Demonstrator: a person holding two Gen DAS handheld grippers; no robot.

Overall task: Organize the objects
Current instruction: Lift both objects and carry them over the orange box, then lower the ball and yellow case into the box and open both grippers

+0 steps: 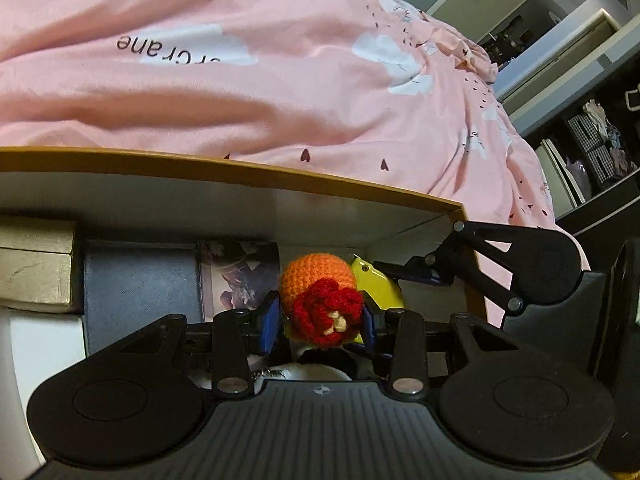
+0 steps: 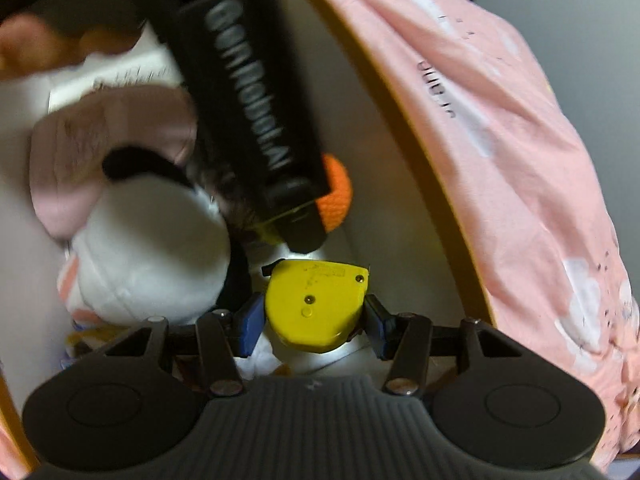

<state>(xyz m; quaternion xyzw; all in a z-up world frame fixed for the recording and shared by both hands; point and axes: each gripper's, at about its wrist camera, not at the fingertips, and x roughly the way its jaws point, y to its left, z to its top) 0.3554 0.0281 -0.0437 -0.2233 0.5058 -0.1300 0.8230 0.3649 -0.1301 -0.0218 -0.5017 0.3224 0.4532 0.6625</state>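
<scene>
In the left wrist view my left gripper [image 1: 325, 320] is shut on an orange crocheted ball with a red flower [image 1: 320, 300], held low inside a cardboard box [image 1: 280, 196]. The yellow tape measure [image 1: 378, 288] shows just right of it, with my right gripper [image 1: 412, 276] on it. In the right wrist view my right gripper [image 2: 314, 320] is shut on the yellow tape measure [image 2: 316, 304] inside the same box [image 2: 384, 128]. The left gripper's black body [image 2: 248, 112] crosses above, and the orange ball [image 2: 336, 196] peeks out beside it.
The box holds a white and pink plush toy [image 2: 152, 240], a gold box [image 1: 36, 264], a dark blue box [image 1: 140, 284] and a picture card [image 1: 240, 276]. A pink bedspread [image 1: 280, 80] lies behind the box. Shelves [image 1: 592, 140] stand at the right.
</scene>
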